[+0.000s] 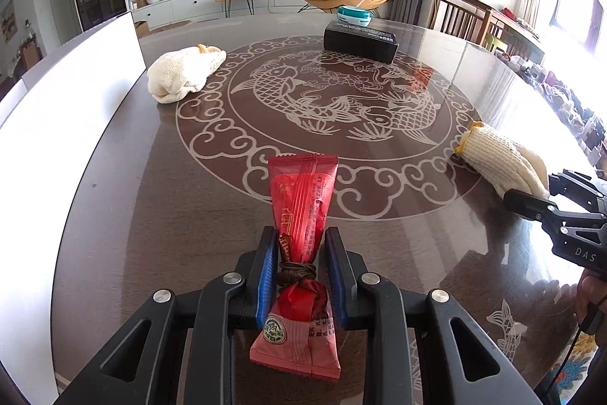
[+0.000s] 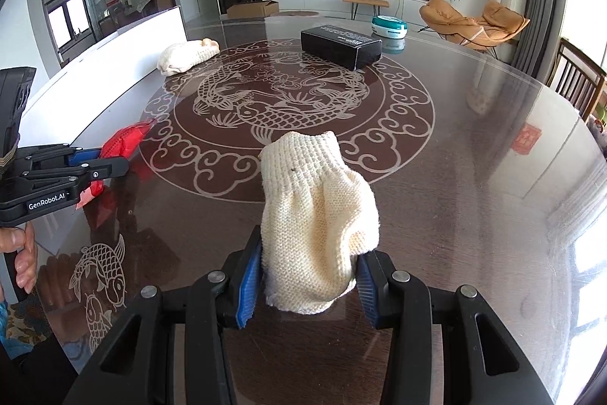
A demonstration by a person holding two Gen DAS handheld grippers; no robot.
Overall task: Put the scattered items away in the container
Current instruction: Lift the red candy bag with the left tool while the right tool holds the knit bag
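Observation:
A red snack packet [image 1: 301,200], cinched by a brown cord, sits between the blue pads of my left gripper [image 1: 300,234], which is shut on it above the dark glass-topped table [image 1: 151,215]. In the right wrist view the packet [image 2: 127,139] sticks out of the left gripper [image 2: 114,158]. A cream knit glove [image 2: 315,200] stands between the pads of my right gripper [image 2: 311,245], and both pads touch it. From the left wrist view that glove [image 1: 493,154] lies at the table's right, its finger end in the right gripper [image 1: 531,186]. The white container [image 1: 76,101] stands at the left.
A second cream glove [image 1: 186,71] lies near the white container's wall [image 2: 125,63]. A black box [image 1: 360,40] and a teal round tin [image 1: 353,14] sit at the far side. Wooden chairs [image 1: 459,10] stand past the table's right rim. A hand [image 2: 22,253] holds the left gripper's handle.

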